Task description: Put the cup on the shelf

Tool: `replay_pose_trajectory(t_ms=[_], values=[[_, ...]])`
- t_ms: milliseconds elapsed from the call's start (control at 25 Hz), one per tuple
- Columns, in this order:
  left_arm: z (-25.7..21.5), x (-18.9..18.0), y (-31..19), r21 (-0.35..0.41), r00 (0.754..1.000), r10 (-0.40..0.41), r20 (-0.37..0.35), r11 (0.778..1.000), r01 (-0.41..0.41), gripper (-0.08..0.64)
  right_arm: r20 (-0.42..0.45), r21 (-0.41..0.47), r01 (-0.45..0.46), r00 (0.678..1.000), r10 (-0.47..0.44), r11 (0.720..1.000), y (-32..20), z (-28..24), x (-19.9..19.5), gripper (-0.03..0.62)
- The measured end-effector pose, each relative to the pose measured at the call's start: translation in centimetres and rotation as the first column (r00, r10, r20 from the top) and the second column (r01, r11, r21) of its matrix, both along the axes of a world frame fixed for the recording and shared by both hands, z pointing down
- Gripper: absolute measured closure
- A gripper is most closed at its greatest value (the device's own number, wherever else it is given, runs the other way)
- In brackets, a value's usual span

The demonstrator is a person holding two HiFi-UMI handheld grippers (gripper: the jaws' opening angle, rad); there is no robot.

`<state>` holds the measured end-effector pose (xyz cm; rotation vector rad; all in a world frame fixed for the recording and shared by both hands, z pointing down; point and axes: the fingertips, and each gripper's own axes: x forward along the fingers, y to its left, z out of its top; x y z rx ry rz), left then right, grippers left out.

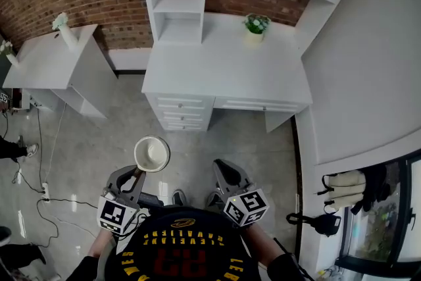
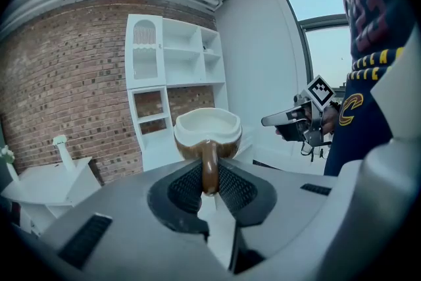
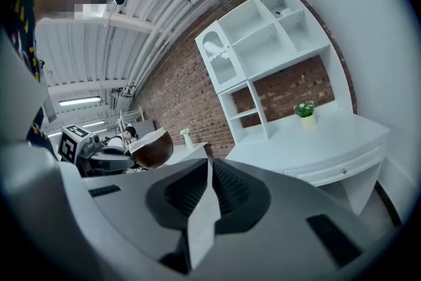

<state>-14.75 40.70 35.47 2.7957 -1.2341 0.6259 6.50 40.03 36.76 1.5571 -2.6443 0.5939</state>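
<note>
A brown cup (image 1: 152, 153) with a cream inside hangs over the floor in front of the white desk. My left gripper (image 1: 136, 174) is shut on its handle. In the left gripper view the cup (image 2: 207, 131) stands upright just past the jaws, and the brown handle (image 2: 209, 168) is pinched between the ribbed pads. My right gripper (image 1: 222, 173) is beside it to the right, shut and empty. From the right gripper view (image 3: 207, 184) the cup (image 3: 153, 149) shows at the left. The white shelf unit (image 1: 176, 8) stands on the desk's back left.
The white desk (image 1: 227, 72) with drawers stands ahead against a brick wall. A small potted plant (image 1: 256, 25) sits on its back. A white side table (image 1: 56, 66) with a vase is at the left. Cables lie on the floor at the left.
</note>
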Motion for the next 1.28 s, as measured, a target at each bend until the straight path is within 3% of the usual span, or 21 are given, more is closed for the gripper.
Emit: replay_pose_trajectory(t_ms=[320, 640, 1000, 1280], values=[[1.6, -3.4, -0.8, -0.014, 0.998, 0.064, -0.021, 0.998, -0.065, 0.512, -0.013, -0.009, -0.115, 0.993, 0.115, 0.993, -0.2, -0.1, -1.7, 0.566], [1.7, -2.9, -2.7, -0.033, 0.995, 0.088, -0.039, 0.995, -0.09, 0.512, -0.036, -0.056, -0.113, 0.993, 0.111, 0.992, -1.4, 1.7, -1.9, 0.566], [2.4, -1.3, -8.6, -0.047, 1.0, 0.015, -0.017, 0.999, -0.016, 0.512, 0.01, -0.081, -0.056, 0.998, 0.057, 0.995, -8.1, 3.0, 0.2, 0.566], [1.8, 2.2, -14.9, -0.048, 0.999, -0.038, -0.008, 0.998, 0.038, 0.512, 0.031, -0.082, -0.027, 0.999, 0.029, 0.996, -15.6, 3.2, 5.6, 0.566]])
